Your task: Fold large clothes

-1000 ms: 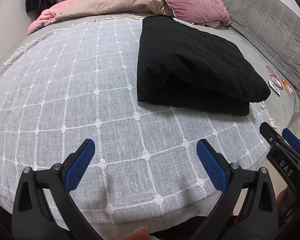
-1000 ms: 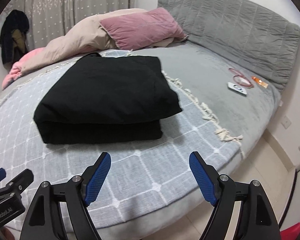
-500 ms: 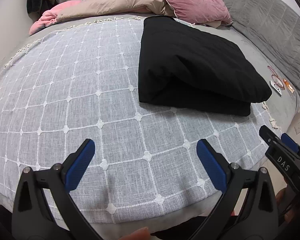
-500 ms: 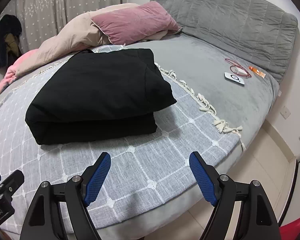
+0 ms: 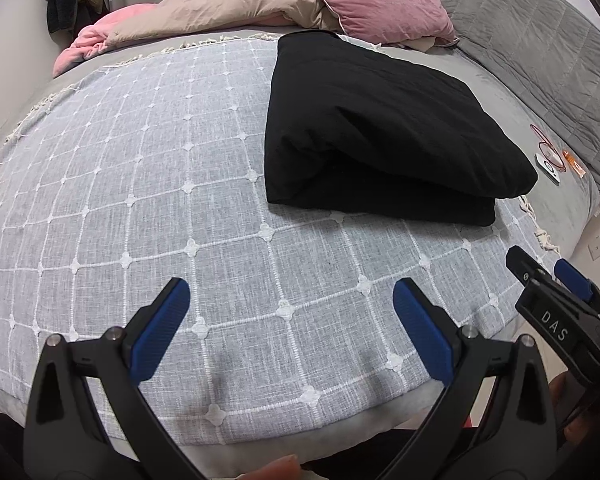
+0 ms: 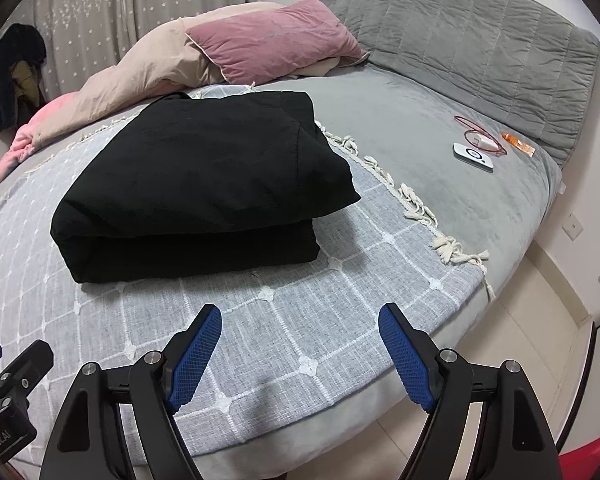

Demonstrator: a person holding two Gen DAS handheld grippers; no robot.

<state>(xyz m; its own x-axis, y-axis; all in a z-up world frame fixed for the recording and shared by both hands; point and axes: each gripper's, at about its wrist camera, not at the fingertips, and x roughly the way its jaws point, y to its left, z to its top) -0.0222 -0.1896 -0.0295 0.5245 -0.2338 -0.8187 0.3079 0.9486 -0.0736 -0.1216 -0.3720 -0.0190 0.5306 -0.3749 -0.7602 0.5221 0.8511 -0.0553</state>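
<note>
Round bed [image 6: 440, 184] with grey sheet and quilted grey headboard [image 6: 480, 60] at its far edge. A checked throw [image 5: 140, 184] covers the near half, its fringe running across the sheet. A beige duvet [image 6: 140, 68] and pink pillow [image 6: 272, 46] lie heaped at the far edge. The black garment [image 6: 204, 176], folded into a thick rectangle, rests on the throw near its fringed side, towards the bed's middle. A white device [image 6: 473, 157], red cord [image 6: 480, 136] and orange tube [image 6: 518, 144] lie on the sheet by the headboard. Left gripper [image 5: 290, 330] and right gripper [image 6: 300, 354] hover over the bed's near edge, jaws spread wide, holding nothing, well apart from the garment.
</note>
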